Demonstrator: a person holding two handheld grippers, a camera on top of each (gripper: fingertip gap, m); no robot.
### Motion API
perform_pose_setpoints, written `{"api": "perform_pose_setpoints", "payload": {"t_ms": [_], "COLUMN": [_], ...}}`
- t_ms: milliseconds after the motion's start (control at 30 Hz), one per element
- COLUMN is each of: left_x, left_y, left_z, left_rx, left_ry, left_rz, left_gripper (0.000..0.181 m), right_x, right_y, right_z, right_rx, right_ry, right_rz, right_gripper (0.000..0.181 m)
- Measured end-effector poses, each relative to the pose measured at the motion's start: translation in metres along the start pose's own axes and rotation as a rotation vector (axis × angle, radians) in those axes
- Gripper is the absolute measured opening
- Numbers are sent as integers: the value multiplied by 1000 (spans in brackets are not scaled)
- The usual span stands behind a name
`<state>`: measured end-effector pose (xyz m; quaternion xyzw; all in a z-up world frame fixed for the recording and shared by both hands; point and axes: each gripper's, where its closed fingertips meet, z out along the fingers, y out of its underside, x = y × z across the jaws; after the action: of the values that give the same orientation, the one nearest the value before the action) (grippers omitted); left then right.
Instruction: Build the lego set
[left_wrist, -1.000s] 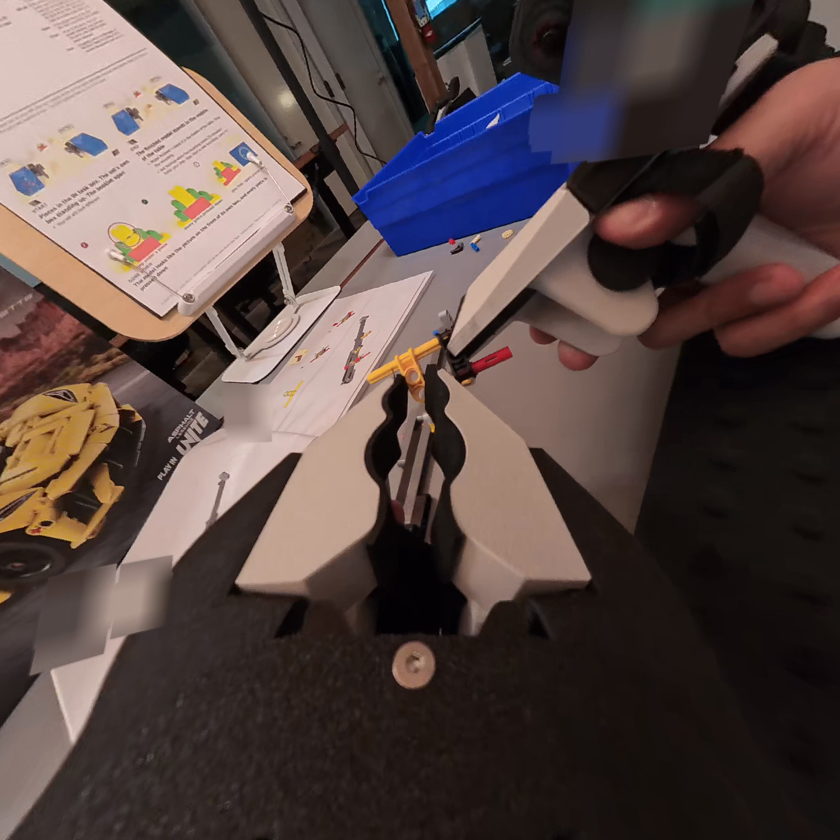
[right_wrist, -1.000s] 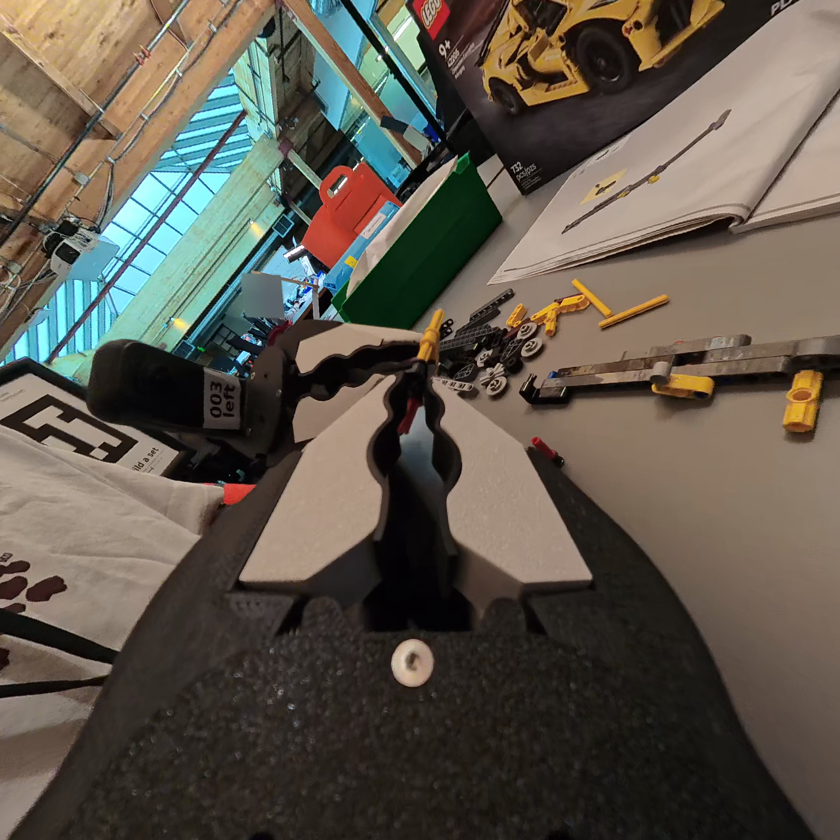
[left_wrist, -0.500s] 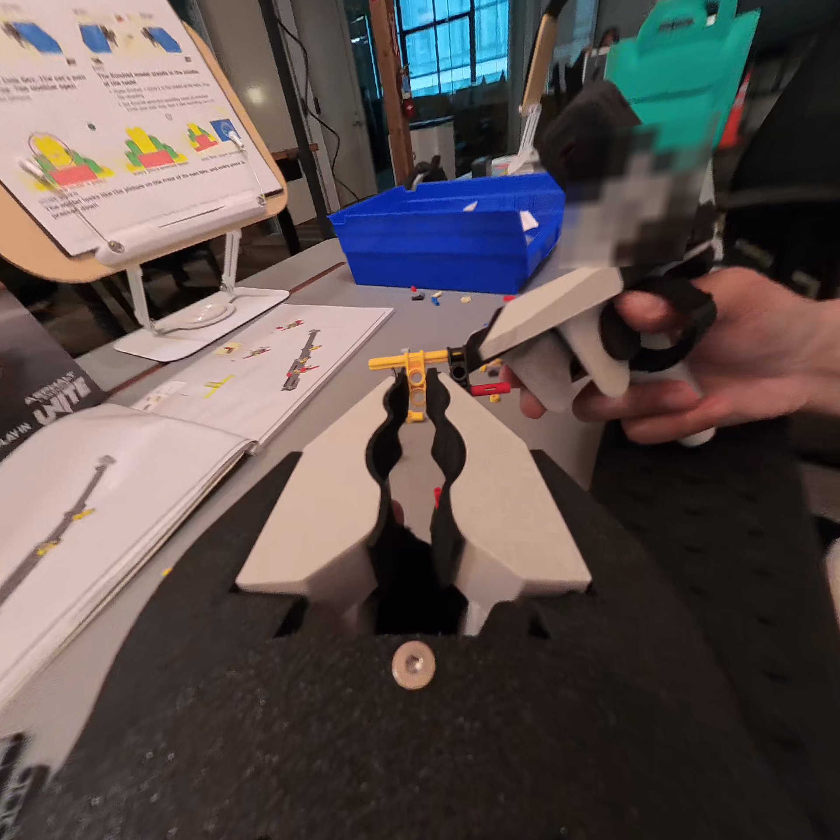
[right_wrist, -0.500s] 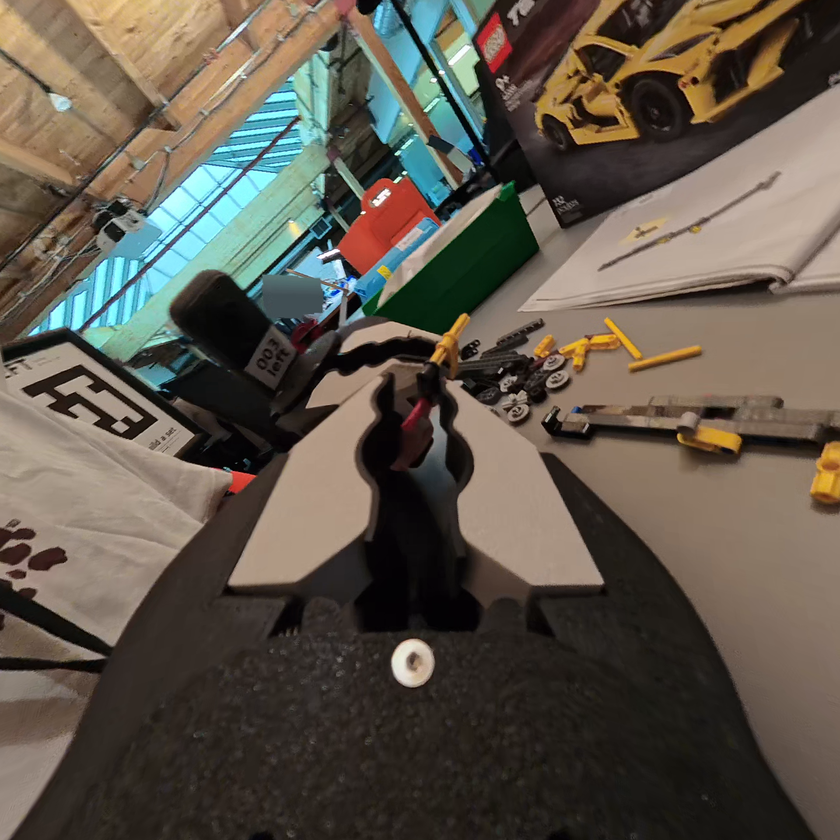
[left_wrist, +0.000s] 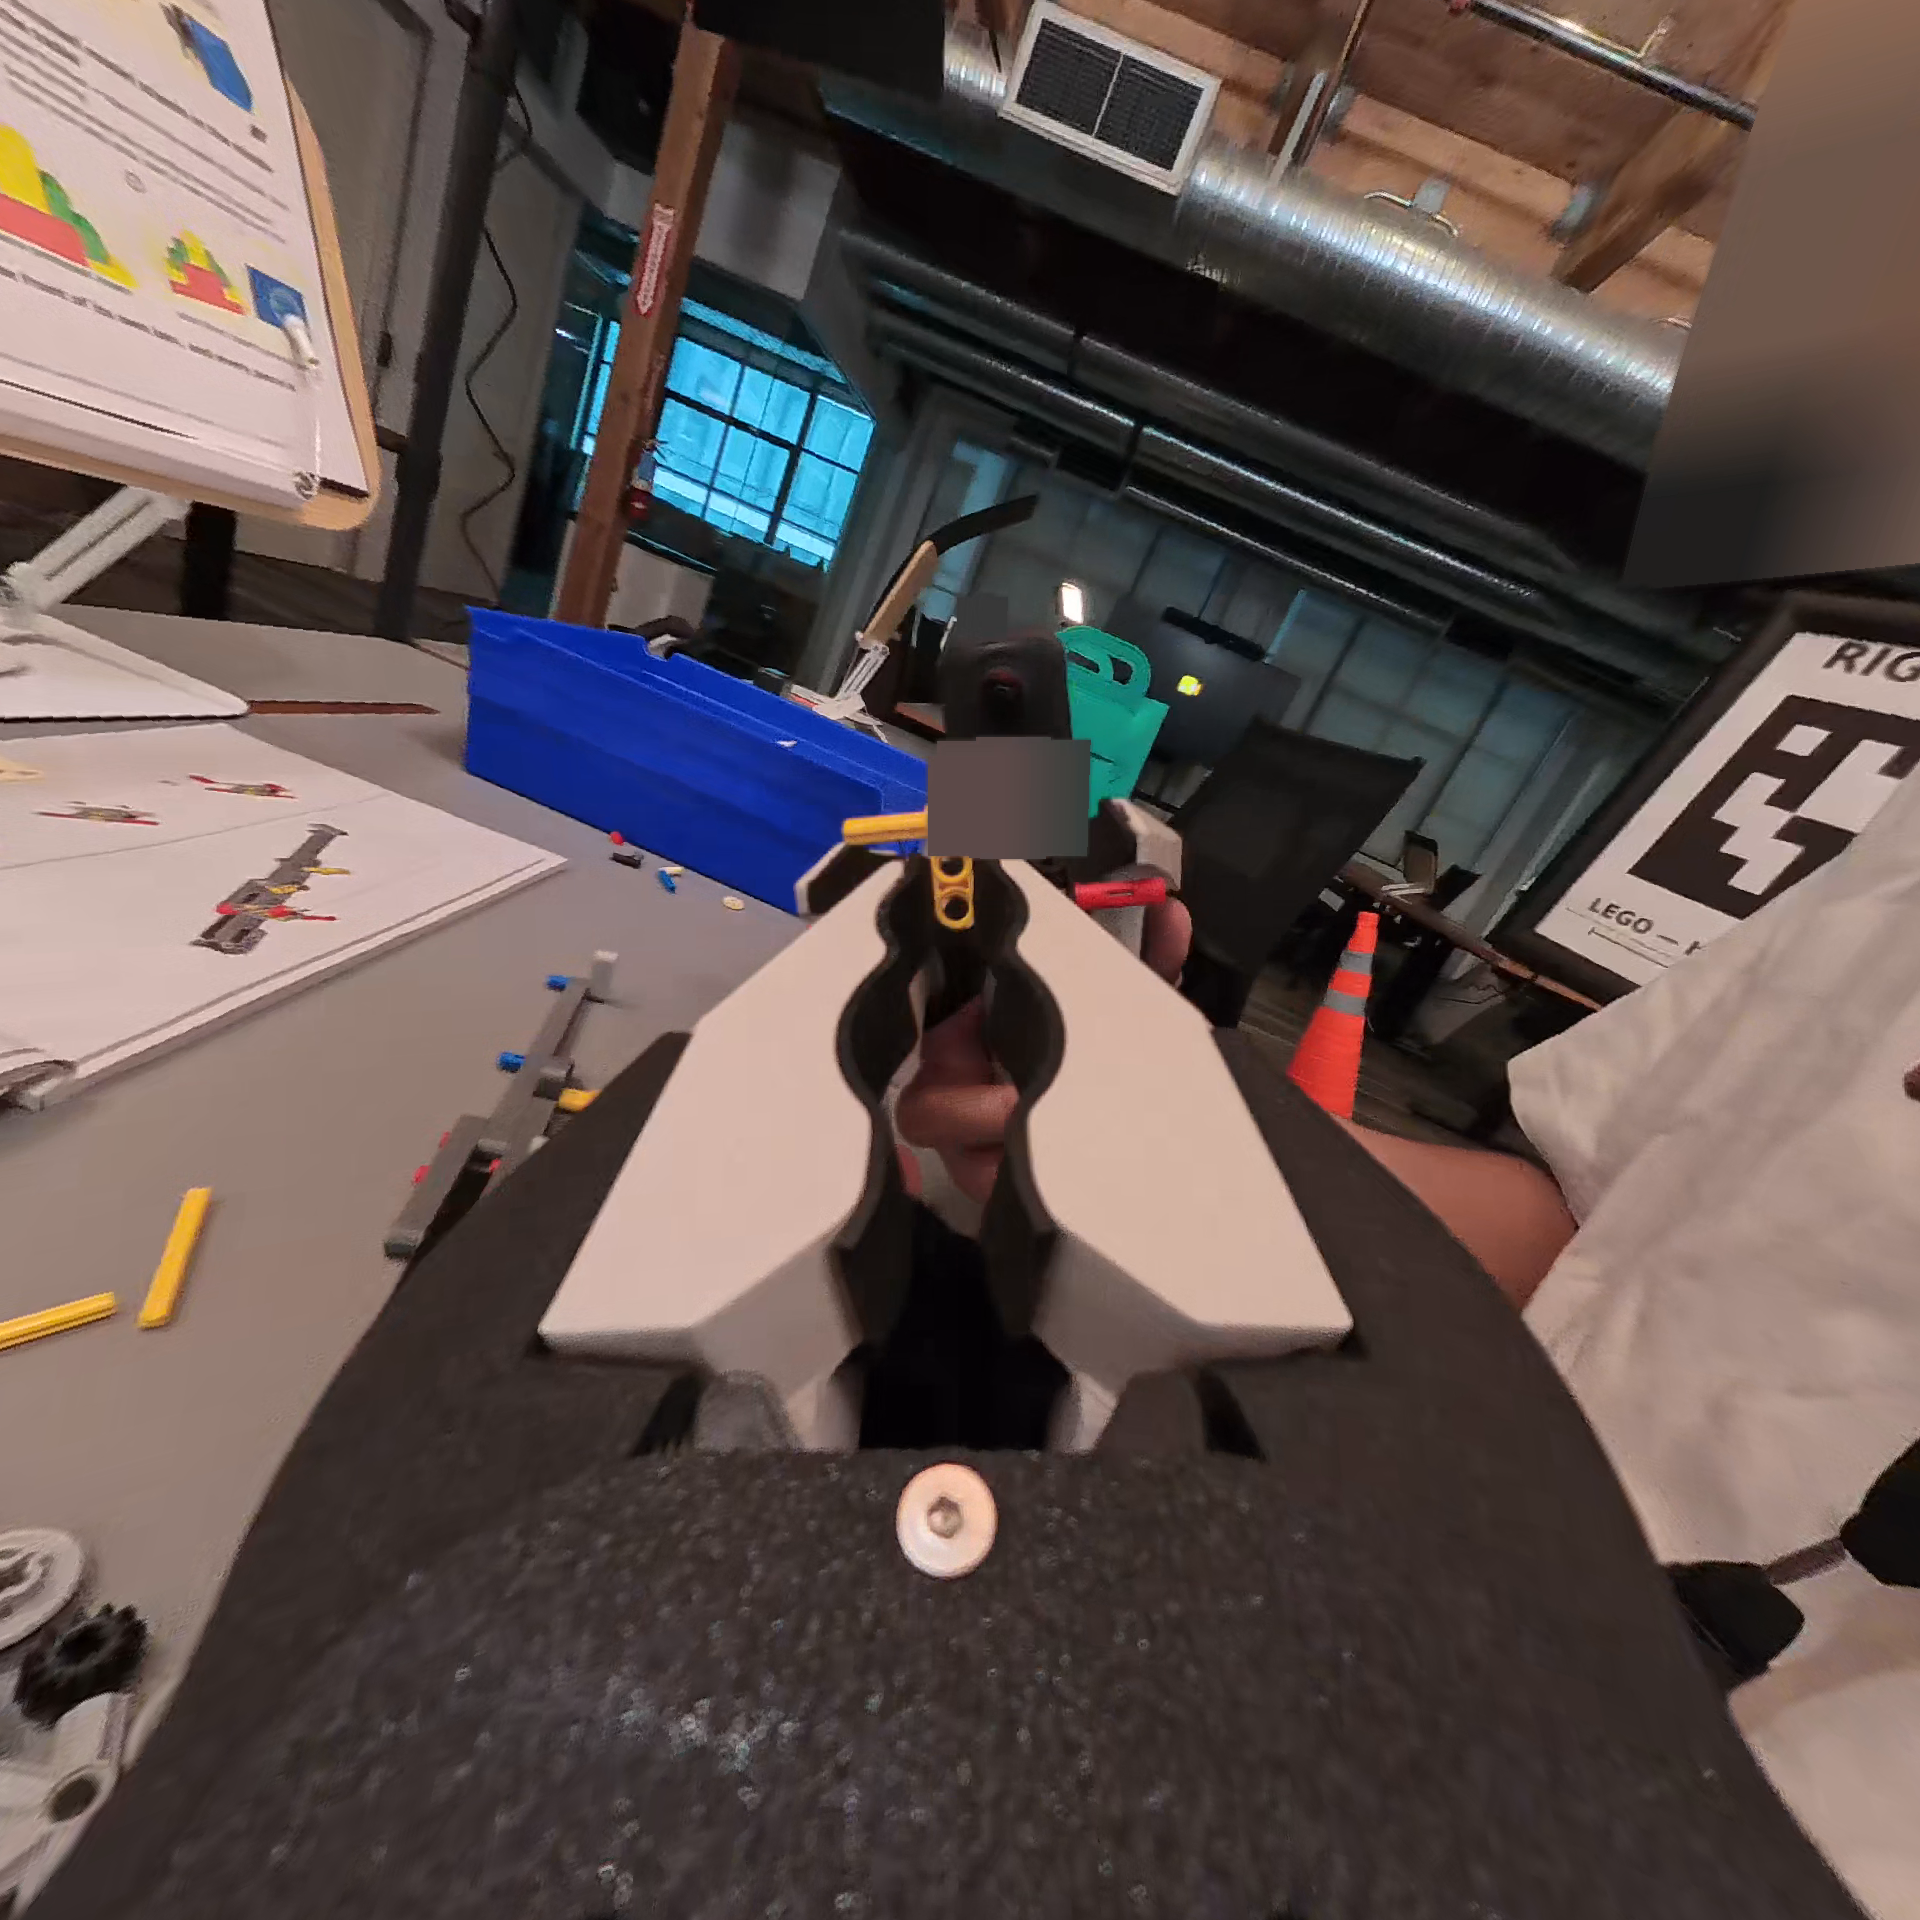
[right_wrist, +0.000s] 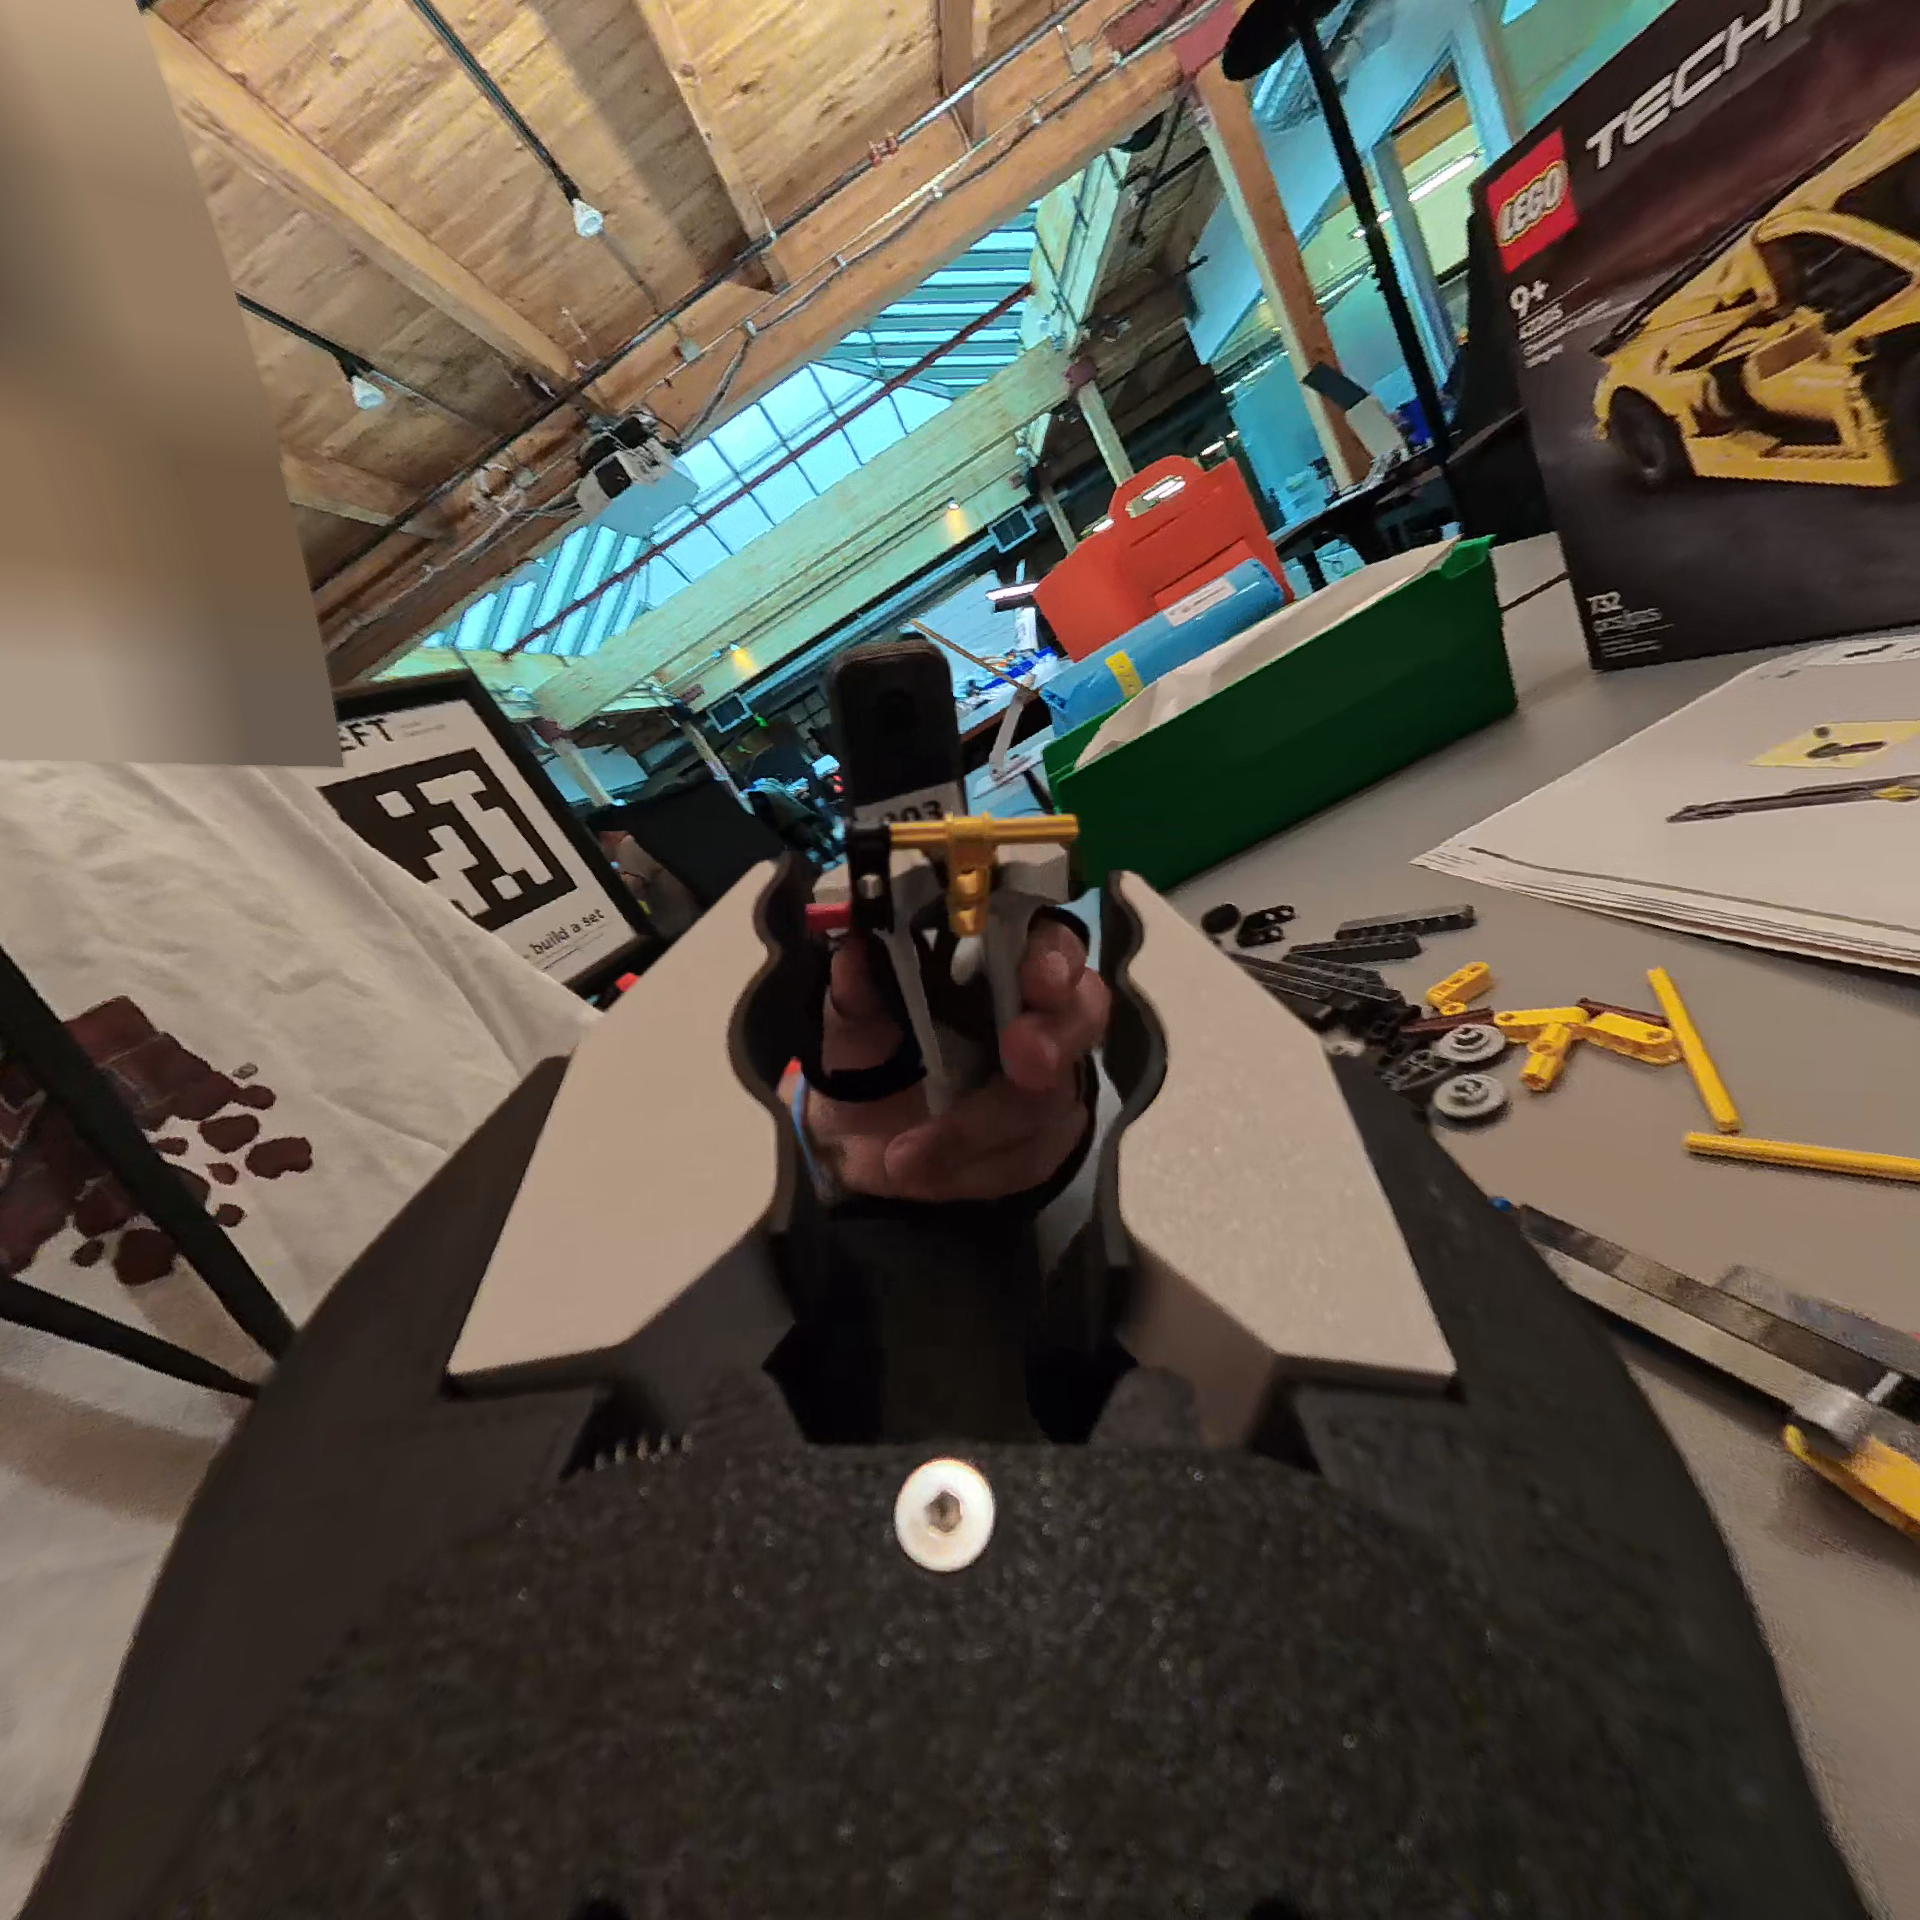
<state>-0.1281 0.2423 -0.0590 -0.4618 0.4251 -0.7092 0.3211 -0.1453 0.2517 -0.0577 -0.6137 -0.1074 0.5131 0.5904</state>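
My left gripper (left_wrist: 951, 883) is shut on a yellow connector (left_wrist: 952, 896) and holds it up in the air. A yellow axle (left_wrist: 883, 828) runs through the connector. In the right wrist view the axle (right_wrist: 1023, 829) carries a black piece (right_wrist: 868, 868) with a red pin (right_wrist: 826, 916) at one end. My right gripper (right_wrist: 940, 894) is open wide and empty, its fingers on either side of this small assembly without touching it. The left gripper (right_wrist: 966, 914) faces it head-on, with a hand behind.
On the grey table lie a long grey beam assembly (left_wrist: 520, 1101), loose yellow axles (right_wrist: 1694, 1049) and a pile of small parts (right_wrist: 1455, 1039). An open instruction booklet (left_wrist: 260, 862), a blue bin (left_wrist: 665, 748), a green bin (right_wrist: 1278, 727) and the set's box (right_wrist: 1714, 364) stand around. Less than 4 cm separates the two grippers' tips.
My right gripper has opened and let go of the black piece with the red pin. Both grippers have swung to face each other. The left one still holds the yellow connector.
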Motion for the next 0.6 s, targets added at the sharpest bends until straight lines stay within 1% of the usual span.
{"api": "perform_pose_setpoints", "payload": {"t_ms": [33, 67, 167, 267, 600], "left_x": [1, 3, 6, 8, 12], "left_y": [0, 0, 1, 3, 7], "left_z": [0, 1, 2, 3, 6], "left_rx": [0, -1, -3, -9, -32], "left_ry": [7, 17, 26, 29, 2], "left_rz": [-6, -5, 9, 14, 128], "left_gripper": [6, 6, 6, 6, 5], "right_x": [-2, -3, -8, -9, -12], "right_y": [-2, -3, -3, -2, 1], "right_z": [1, 2, 1, -1, -6], "right_rx": [9, 18, 17, 25, 15], "right_ry": [-22, -37, -70, -72, -81], "right_rz": [12, 16, 14, 1, -26], "right_gripper": [52, 45, 35, 34, 30]}}
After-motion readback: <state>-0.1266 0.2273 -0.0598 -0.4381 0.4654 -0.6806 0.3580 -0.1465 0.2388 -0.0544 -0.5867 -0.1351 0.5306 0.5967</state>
